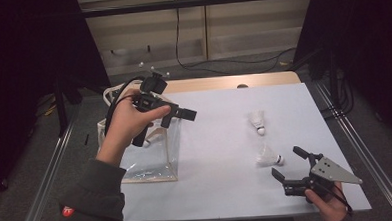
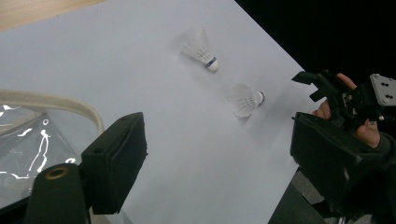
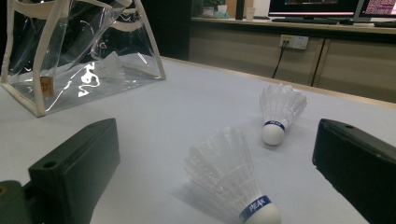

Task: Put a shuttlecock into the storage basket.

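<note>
Two white shuttlecocks lie on the white table top (image 1: 221, 154): a far one (image 1: 257, 122) and a near one (image 1: 269, 157). My right gripper (image 1: 290, 164) rests low at the front right, open. In the right gripper view the near shuttlecock (image 3: 231, 179) lies between the spread jaws, untouched, with the far shuttlecock (image 3: 280, 112) beyond. My left gripper (image 1: 179, 116) hangs open and empty over the clear bag (image 1: 146, 157). The left gripper view shows both shuttlecocks (image 2: 201, 50) (image 2: 244, 99) ahead of its wide jaws. A third shuttlecock (image 3: 112, 67) lies inside the bag (image 3: 70, 88).
The bag has cream trim and a handle (image 2: 51, 103) and stands at the table's left edge. Metal rails (image 1: 358, 143) run along both sides of the table. A wooden strip (image 1: 233, 82) borders the far edge. The other hand and its gripper (image 2: 336, 95) show at right.
</note>
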A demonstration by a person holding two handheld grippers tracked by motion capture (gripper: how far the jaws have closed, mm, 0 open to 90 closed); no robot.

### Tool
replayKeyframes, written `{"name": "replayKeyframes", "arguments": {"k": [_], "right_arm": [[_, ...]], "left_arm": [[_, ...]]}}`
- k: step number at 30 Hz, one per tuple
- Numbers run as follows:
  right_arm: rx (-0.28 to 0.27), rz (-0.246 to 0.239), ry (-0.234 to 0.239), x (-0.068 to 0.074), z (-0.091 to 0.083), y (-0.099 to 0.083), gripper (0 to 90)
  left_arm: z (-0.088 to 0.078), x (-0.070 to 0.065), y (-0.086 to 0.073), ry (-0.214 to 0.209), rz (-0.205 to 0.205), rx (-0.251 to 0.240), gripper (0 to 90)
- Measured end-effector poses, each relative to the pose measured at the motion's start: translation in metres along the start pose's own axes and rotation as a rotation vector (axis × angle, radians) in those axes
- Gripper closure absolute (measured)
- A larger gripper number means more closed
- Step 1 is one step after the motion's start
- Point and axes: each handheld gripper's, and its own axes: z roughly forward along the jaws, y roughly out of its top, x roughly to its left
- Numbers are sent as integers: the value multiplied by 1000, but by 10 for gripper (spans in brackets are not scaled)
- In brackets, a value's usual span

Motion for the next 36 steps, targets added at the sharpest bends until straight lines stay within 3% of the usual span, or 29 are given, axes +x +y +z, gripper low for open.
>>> {"name": "replayKeyframes", "arguments": {"k": [36], "right_arm": [[5, -2, 2, 0, 1, 0, 7]], "left_arm": [[40, -19, -16, -68, 61, 28, 136]]}}
